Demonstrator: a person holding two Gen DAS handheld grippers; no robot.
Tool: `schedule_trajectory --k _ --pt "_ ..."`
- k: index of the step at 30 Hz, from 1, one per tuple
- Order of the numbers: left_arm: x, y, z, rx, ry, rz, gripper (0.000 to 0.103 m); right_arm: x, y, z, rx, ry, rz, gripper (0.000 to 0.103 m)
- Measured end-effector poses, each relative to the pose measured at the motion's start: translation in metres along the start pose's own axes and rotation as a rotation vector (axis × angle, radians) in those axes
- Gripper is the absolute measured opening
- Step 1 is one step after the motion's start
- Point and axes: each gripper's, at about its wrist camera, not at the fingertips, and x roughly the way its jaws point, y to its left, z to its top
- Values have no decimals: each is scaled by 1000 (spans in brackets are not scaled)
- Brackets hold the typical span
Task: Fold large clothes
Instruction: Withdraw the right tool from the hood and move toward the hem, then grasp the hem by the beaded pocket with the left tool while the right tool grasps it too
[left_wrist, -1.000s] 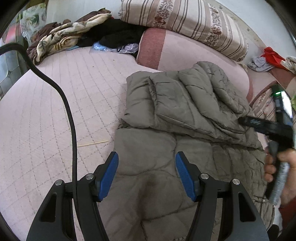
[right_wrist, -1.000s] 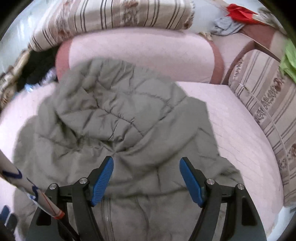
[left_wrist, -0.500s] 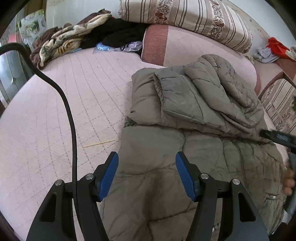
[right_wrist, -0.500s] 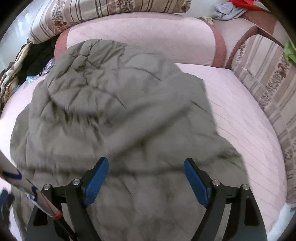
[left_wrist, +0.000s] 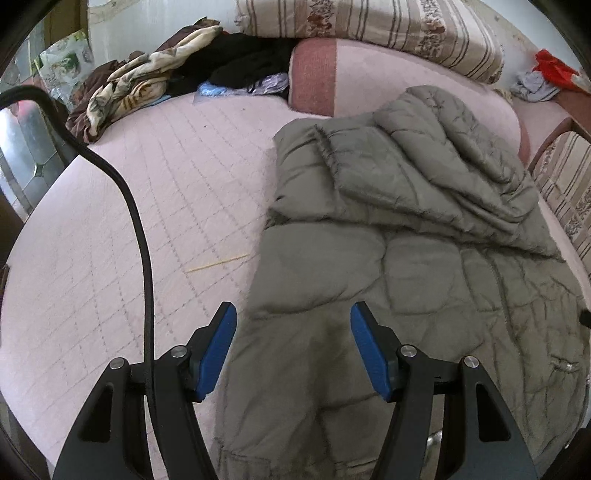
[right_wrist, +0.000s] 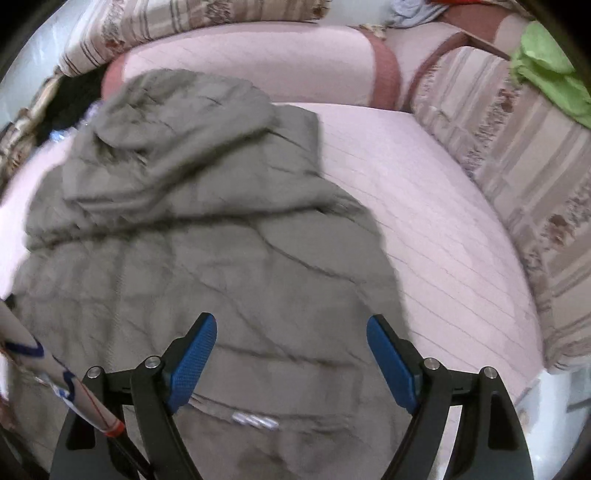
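Observation:
A large grey-brown quilted jacket (left_wrist: 406, 258) lies on the pink quilted bed (left_wrist: 147, 206), its sleeves and hood folded in over the upper body. It also fills the right wrist view (right_wrist: 207, 258). My left gripper (left_wrist: 293, 347) is open and empty, above the jacket's lower left part. My right gripper (right_wrist: 291, 354) is open and empty, above the jacket's lower right part, near a small metal zip pull (right_wrist: 255, 421).
A heap of crumpled clothes (left_wrist: 155, 85) lies at the bed's far left. A striped cushion (left_wrist: 369, 26) and pink bolster (left_wrist: 369, 74) line the back. A striped side cushion (right_wrist: 517, 184) with a green cloth (right_wrist: 550, 77) bounds the right. A thin stick (left_wrist: 218, 263) lies left of the jacket.
Both grippers have pulled back toward the jacket's lower end, so more of it shows. The right gripper has left the left wrist view. The jacket lies unchanged.

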Motion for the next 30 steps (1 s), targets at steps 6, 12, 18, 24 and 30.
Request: schedule_trajectory --k 6,12,18,24,30 --pt "-7 20 -11 -9 44 29 63 6 -67 -33 126 34 -3 87" --pt "-26 60 -36 -124 100 -6 63 12 -116 -60 225 45 29 87" --pt "-39 93 -62 -233 147 -29 63 26 -142 -81 320 64 137 87" --pt "-41 98 -77 -264 155 -95 63 42 -155 -94 398 84 275 88" --pt "-26 95 -82 -315 201 -233 63 43 -156 -97 427 67 357 90"
